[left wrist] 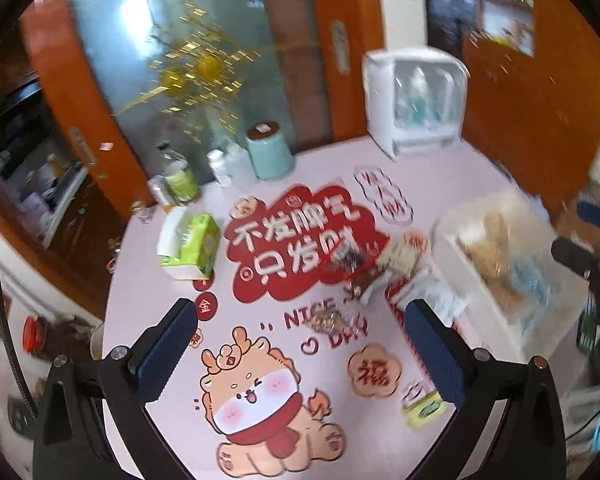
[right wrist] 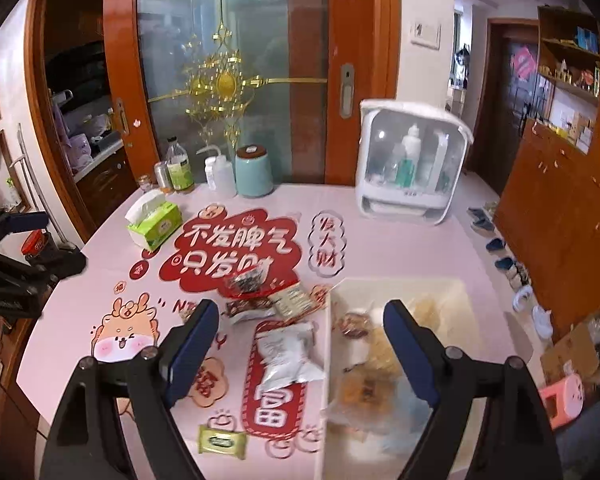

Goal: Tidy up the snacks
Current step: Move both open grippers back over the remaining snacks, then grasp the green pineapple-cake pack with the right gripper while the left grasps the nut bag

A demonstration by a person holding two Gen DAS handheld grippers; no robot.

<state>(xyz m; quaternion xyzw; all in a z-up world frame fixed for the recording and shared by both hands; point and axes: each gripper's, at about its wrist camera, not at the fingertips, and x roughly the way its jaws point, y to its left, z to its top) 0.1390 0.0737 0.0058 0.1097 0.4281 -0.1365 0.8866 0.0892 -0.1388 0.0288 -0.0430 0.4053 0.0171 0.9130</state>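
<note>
Both tools up over the desk [right wrist: 380,248], pointing down at it, nothing in either.

Left tool [left wrist: 300,344]: jaws apart, empty. Below it is the pink cloth with the cartoon dragon print [left wrist: 260,396]. Left view is motion-blurred, so small packets there are hard to read.

Right tool [right wrist: 300,344]: jaws wide apart, empty. Its right finger [right wrist: 410,354] overlaps the bin in view; no contact visible.

Snacks:
- White bin [right wrist: 404,286] sits on the right part of the desk. Several yellowish wrapped snacks [right wrist: 364,388] already lie inside, plus a small brown-and-white packet [right wrist: 354,326] near its left wall. Contents are blurred.
- Silver-white pouch [right wrist: 288,354] lies on the cloth just left of the bin, between the right tool's fingers in view.
- Dark speckled packet [right wrist: 246,280], brown packet [right wrist: 246,308] and tan packet [right wrist: 292,300] cluster just beyond the pouch, near the bin's far left corner.
- Small green packet [right wrist: 222,440] lies alone near the desk's front edge, well apart from the cluster.

Rest of the desk: green tissue box [right wrist: 154,224] at the left, teal canister [right wrist: 254,174], bottle with green label [right wrist: 179,168] and white squeeze bottle [right wrist: 220,174] along the back edge, white cabinet with clear door [right wrist: 414,160] at the back right, holding bottles.
</note>
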